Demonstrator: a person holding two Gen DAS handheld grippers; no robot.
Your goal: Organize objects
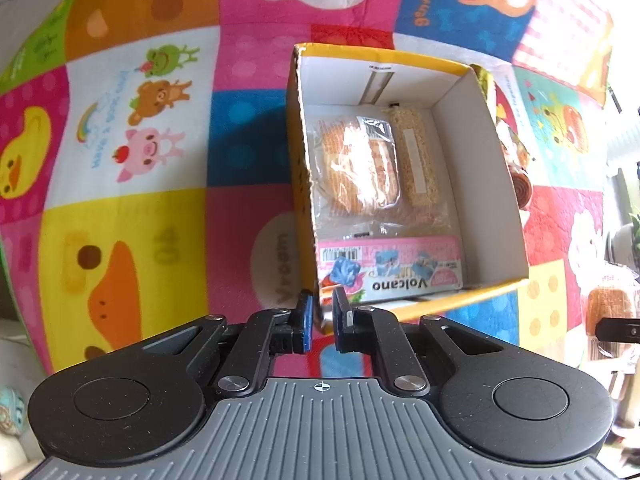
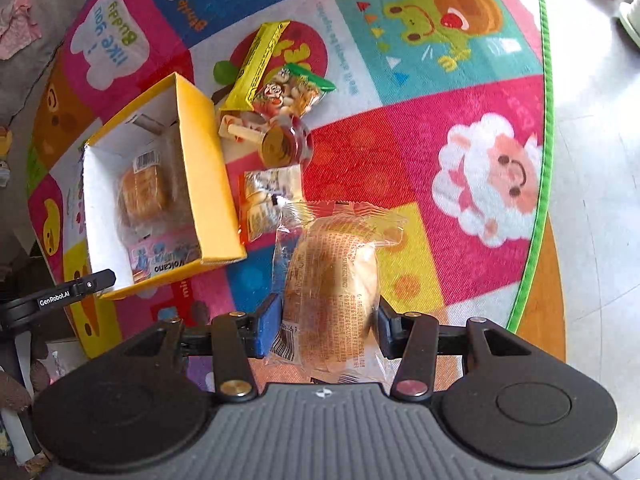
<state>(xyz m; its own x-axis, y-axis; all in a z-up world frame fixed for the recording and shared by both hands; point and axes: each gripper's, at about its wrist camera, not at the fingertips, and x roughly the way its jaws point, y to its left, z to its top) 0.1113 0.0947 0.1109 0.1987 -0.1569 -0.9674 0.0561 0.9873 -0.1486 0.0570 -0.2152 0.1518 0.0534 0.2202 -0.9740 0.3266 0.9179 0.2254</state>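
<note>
Colourful play mat (image 2: 440, 128) is serving as the work surface. Left gripper (image 1: 320, 312) is clamping the yellow box (image 1: 496, 184) corner, apparently steadying it. Right gripper (image 2: 328, 320) is squeezing a wrapped bun (image 2: 332, 280), likely bound for the box; other snacks (image 2: 280, 92) are lying just beside it.

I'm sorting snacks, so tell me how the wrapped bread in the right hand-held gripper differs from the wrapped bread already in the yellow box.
The held bread is clamped between the right hand-held gripper's pads, above the mat; the boxed bread lies flat on the floor of the yellow box.
The held bread stands alone; the boxed bread lies beside a crumbly bar.
Both are golden-brown, in clear wrappers.
</note>
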